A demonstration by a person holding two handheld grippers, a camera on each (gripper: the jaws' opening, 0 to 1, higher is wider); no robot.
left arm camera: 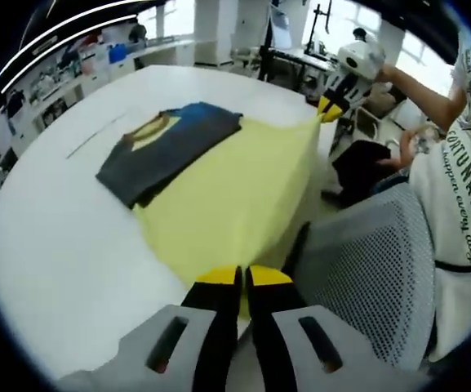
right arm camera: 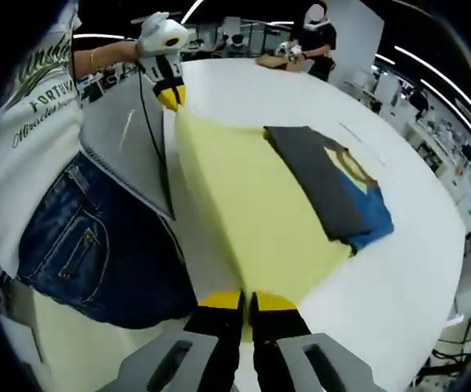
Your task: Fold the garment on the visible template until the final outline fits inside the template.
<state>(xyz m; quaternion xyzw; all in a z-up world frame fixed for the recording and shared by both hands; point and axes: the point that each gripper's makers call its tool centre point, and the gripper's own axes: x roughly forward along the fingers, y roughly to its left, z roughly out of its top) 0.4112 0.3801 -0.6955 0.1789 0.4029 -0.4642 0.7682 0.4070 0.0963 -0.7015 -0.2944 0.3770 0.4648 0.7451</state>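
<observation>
Soft, light yellow garment [left arm camera: 235,196], stretched mid-frame between left gripper [left arm camera: 241,279] and right gripper [right arm camera: 246,304], jaws pinching opposite corners; likely droops.

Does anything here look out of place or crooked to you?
Yes. The yellow sheet hangs past the white table edge, pinched at two corners by the left tool and right tool. The folded dark garment lies askew on its far side.
</observation>
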